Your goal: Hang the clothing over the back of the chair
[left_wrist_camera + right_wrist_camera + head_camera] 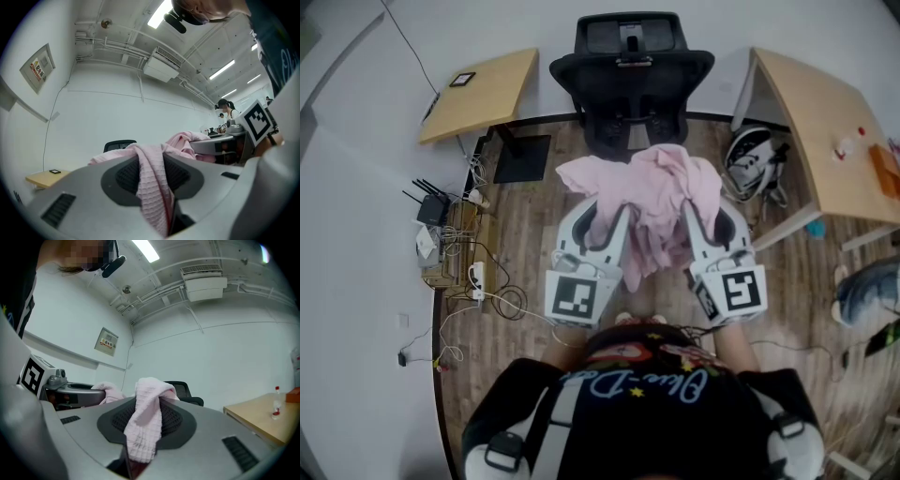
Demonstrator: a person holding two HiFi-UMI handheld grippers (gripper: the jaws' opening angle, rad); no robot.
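A pink waffle-knit garment (649,202) hangs bunched between my two grippers, just in front of a black office chair (630,70) that faces me. My left gripper (602,208) is shut on one part of the garment (152,183), which spills down between its jaws. My right gripper (701,208) is shut on another fold of the pink cloth (146,420). Both grippers point level toward the chair, whose headrest (119,144) shows beyond the cloth in the left gripper view and whose back (180,389) peeks out behind it in the right gripper view.
A wooden desk (825,131) stands at the right with a helmet-like object (750,159) under it. A small wooden table (483,92) is at the left, with a router and tangled cables (455,248) on the floor. Another person (226,111) sits far off.
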